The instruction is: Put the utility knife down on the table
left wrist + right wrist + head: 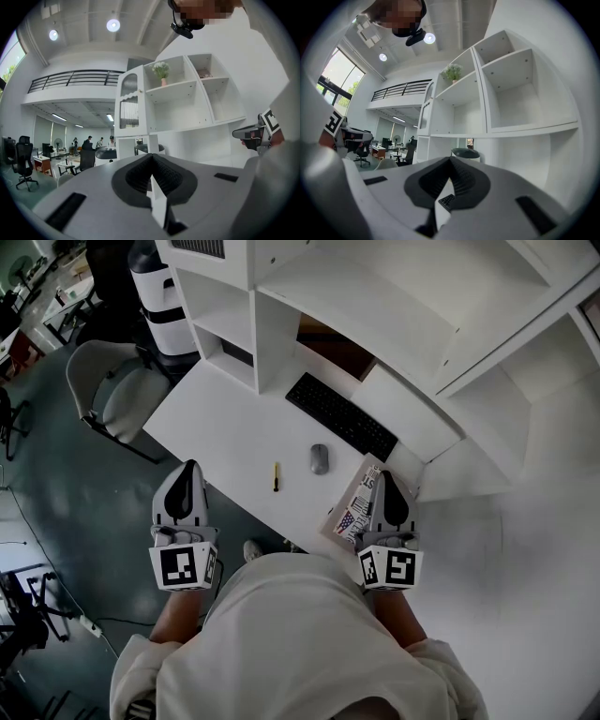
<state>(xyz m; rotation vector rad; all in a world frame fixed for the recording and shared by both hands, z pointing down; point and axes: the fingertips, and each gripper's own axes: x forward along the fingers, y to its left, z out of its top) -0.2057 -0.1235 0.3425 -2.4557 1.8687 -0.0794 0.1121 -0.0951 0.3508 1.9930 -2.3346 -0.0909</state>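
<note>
The yellow utility knife (276, 476) lies on the white table (225, 427), a little left of the grey mouse (320, 458); neither gripper touches it. My left gripper (192, 466) hangs at the table's near edge, left of the knife, its jaws together with nothing between them. My right gripper (385, 474) is over a printed paper (352, 512), right of the knife, also closed and empty. In the left gripper view the left gripper (152, 161) shows its dark pads meeting. The right gripper view shows the right gripper (450, 164) the same way, only a thin slit left.
A black keyboard (340, 415) lies behind the mouse. White shelving (281, 306) rises along the table's far side. A grey chair (117, 395) stands at the table's left. The person's torso fills the bottom of the head view.
</note>
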